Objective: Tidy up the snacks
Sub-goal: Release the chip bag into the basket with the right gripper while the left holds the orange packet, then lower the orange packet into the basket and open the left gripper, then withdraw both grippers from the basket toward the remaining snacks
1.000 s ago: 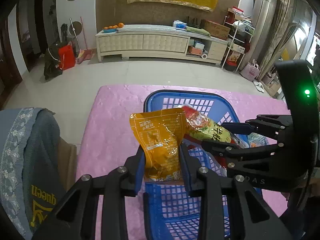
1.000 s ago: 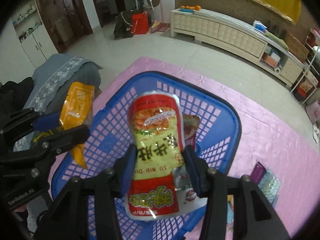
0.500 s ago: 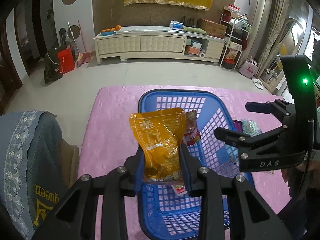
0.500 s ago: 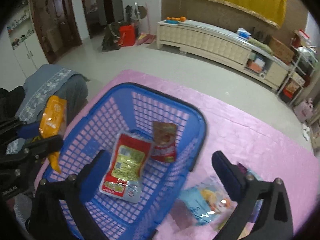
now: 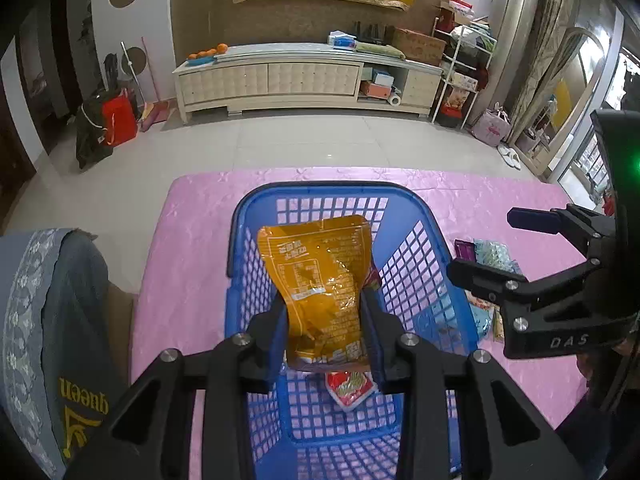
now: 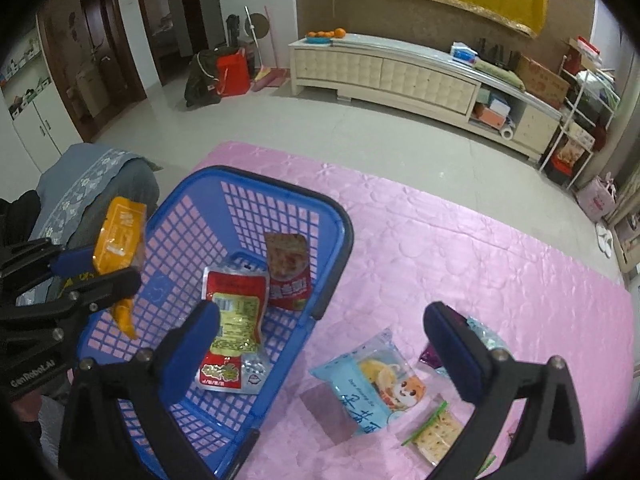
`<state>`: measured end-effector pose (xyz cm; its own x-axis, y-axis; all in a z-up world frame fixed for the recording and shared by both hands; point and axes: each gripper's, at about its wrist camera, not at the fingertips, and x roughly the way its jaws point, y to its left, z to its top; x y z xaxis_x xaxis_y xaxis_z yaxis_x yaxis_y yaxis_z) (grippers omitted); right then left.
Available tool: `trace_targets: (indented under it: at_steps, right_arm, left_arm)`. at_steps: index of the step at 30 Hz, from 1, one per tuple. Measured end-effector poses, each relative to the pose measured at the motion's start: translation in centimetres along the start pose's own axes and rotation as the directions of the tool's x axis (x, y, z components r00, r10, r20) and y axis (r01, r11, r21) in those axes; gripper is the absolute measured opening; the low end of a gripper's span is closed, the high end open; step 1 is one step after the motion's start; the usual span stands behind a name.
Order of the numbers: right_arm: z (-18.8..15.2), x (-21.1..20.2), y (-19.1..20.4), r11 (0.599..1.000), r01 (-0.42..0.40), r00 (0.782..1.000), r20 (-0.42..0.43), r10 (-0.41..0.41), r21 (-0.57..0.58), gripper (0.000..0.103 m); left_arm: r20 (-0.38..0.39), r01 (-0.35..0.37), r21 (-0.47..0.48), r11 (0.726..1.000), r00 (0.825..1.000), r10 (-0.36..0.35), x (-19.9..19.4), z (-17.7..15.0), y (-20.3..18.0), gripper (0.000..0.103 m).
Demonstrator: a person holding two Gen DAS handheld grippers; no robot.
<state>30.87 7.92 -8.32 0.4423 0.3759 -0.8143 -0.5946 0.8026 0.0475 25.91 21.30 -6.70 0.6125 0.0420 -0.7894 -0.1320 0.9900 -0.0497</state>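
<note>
Orange packet held over the blue basket, right gripper standing empty

The left gripper [image 5: 326, 316] is clamping its jaws on an orange snack packet [image 5: 320, 280], holding it upright above the blue basket [image 5: 240, 248]. The printing on the packet is too small to read. The right gripper [image 6: 320, 344] is standing with its jaws spread wide and nothing between them, hanging over the basket's right rim and the pink cloth [image 6: 460, 240] beside it.

Two packets are lying on the basket floor: a red and yellow packet [image 6: 234, 332] with Chinese writing, and a red packet [image 6: 288, 272] touching its upper corner. Outside the basket, on the cloth, a pale blue packet [image 6: 372, 384] with a cartoon animal is lying near the rim, a clear bag of crackers [image 6: 434, 436] is sitting just beside it, and a purple wrapper [image 6: 430, 356] is showing behind the right finger.

Readable writing: "DAS" on the right gripper's body in the left view, "GenRobot.AI" on the left gripper's body in the right view, and "queen" in yellow on the grey cover [image 5: 52, 320] draped left of the table.

The basket is sitting toward the cloth's left half, leaving bare pink cloth open along its left side and a wide stretch free to the far right
</note>
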Motion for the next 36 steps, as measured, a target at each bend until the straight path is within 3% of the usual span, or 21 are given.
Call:
trace_targets:
  at_steps: [7, 8, 11, 12, 22, 28, 36]
  right_arm:
    - [0.3, -0.3, -1.4, 0.999, 0.018, 0.998, 0.065, -0.020, 0.030, 0.103]
    - [0.4, -0.3, -1.6, 0.999, 0.016, 0.998, 0.065, -0.018, 0.032, 0.103]
    - [0.3, -0.2, -2.1, 0.999, 0.005, 0.998, 0.064, -0.007, 0.031, 0.103]
    - [0.2, -0.3, -2.2, 0.999, 0.003, 0.998, 0.063, -0.005, 0.033, 0.103]
    - [-1.3, -3.2, -3.3, 0.997, -0.019, 0.998, 0.065, 0.014, 0.080, 0.103]
    - [-2.8, -6.9, -4.2, 0.994, -0.014, 0.996, 0.092, 0.004, 0.106, 0.103]
    - [-5.5, -10.7, -6.4, 0.991, 0.005, 0.995, 0.097, -0.018, 0.132, 0.103]
  left_arm:
    - [0.007, -0.011, 0.002, 1.000, 1.000, 0.011, 1.3, 1.7, -0.3, 0.036]
    - [0.009, -0.011, 0.000, 1.000, 1.000, 0.011, 1.6, 1.9, -0.2, 0.040]
    - [-0.004, -0.018, -0.001, 1.000, 1.000, 0.018, 2.4, 2.1, 0.0, 0.067]
    - [-0.010, -0.020, 0.000, 1.000, 1.000, 0.020, 2.6, 2.0, 0.1, 0.069]
    - [0.008, -0.017, 0.009, 1.000, 1.000, 0.017, -0.9, 0.5, -1.0, 0.070]
    - [0.060, -0.004, 0.054, 0.999, 0.998, 0.001, -5.1, 0.4, -3.8, 0.075]
    - [0.078, 0.023, 0.095, 0.995, 0.996, -0.030, -7.3, 0.0, -7.8, 0.078]
